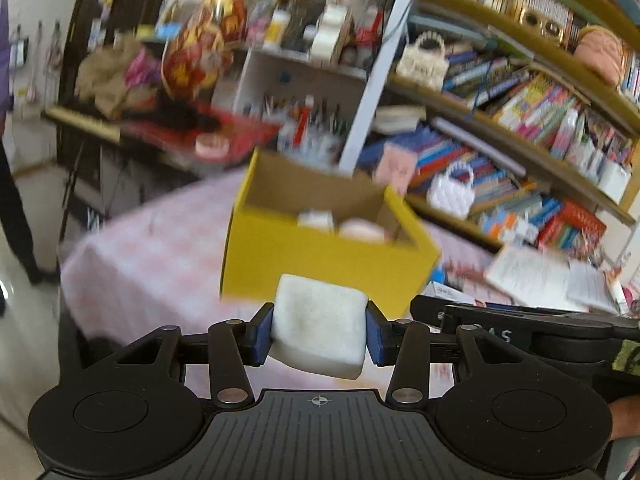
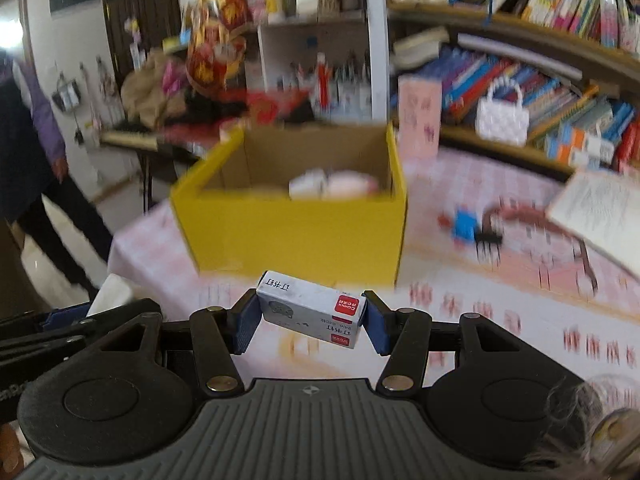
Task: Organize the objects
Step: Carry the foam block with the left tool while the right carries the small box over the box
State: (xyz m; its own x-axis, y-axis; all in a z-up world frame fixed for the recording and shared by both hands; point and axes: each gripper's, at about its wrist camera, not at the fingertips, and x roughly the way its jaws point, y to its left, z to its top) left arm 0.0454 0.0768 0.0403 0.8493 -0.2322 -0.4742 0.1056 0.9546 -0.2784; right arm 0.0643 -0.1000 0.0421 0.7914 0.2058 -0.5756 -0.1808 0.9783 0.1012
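Note:
My left gripper [image 1: 319, 330] is shut on a white foam block [image 1: 320, 324], held above the pink checked tablecloth [image 1: 152, 256]. Just beyond it stands an open yellow cardboard box [image 1: 320, 264] with a white item and a pink item [image 1: 362, 229] inside. In the right wrist view my right gripper [image 2: 311, 318] is shut on a small grey-white staples box with a red label [image 2: 310, 312], held in front of the same yellow box [image 2: 296, 232]. The other gripper's black body [image 1: 520, 332] shows at the right of the left wrist view.
Blue and red small items [image 2: 466, 228] and a brown curved object [image 2: 536, 216] lie on the cloth right of the box. An open booklet [image 2: 600, 208] sits at the far right. Bookshelves [image 1: 520, 120] and a cluttered side table [image 1: 160, 120] stand behind. A person [image 2: 36, 152] stands at left.

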